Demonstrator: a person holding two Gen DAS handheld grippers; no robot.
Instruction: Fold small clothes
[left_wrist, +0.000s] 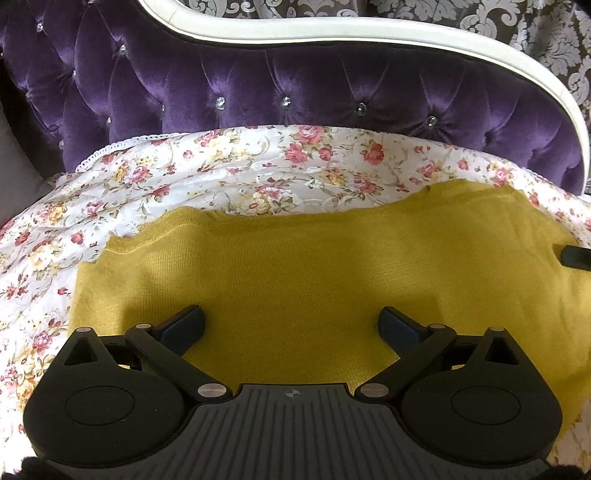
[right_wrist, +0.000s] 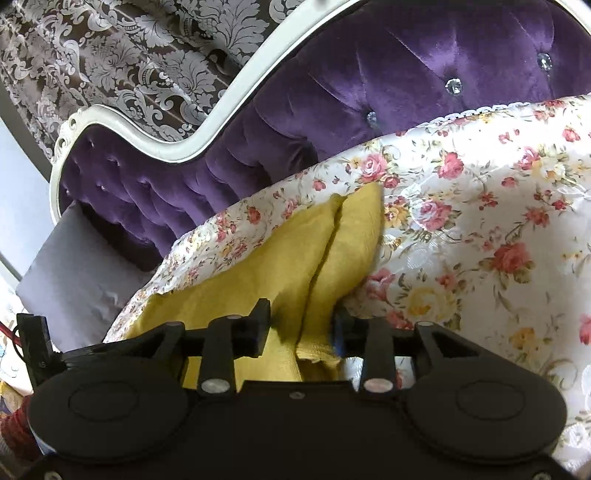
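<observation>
- Left wrist view: the yellow knit garment (left_wrist: 295, 266) lies spread mostly flat on the floral bedspread (left_wrist: 184, 173), in front of the purple tufted headboard (left_wrist: 258, 85). No clear crosswise fold shows here, so the folding looks to be at an early stage, with most of it left.
- The left gripper (left_wrist: 291, 325) hangs over the garment's near part with its jaws wide apart, holding nothing. Whether the fingertips (left_wrist: 184, 321) touch the knit I cannot tell.
- Right wrist view: one end of the garment (right_wrist: 295, 251) is bunched, with a deep crease running away from the camera.
- The right gripper (right_wrist: 301, 325) has its jaws drawn in around that gathered edge, apparently pinching it, probably to carry it over.
</observation>
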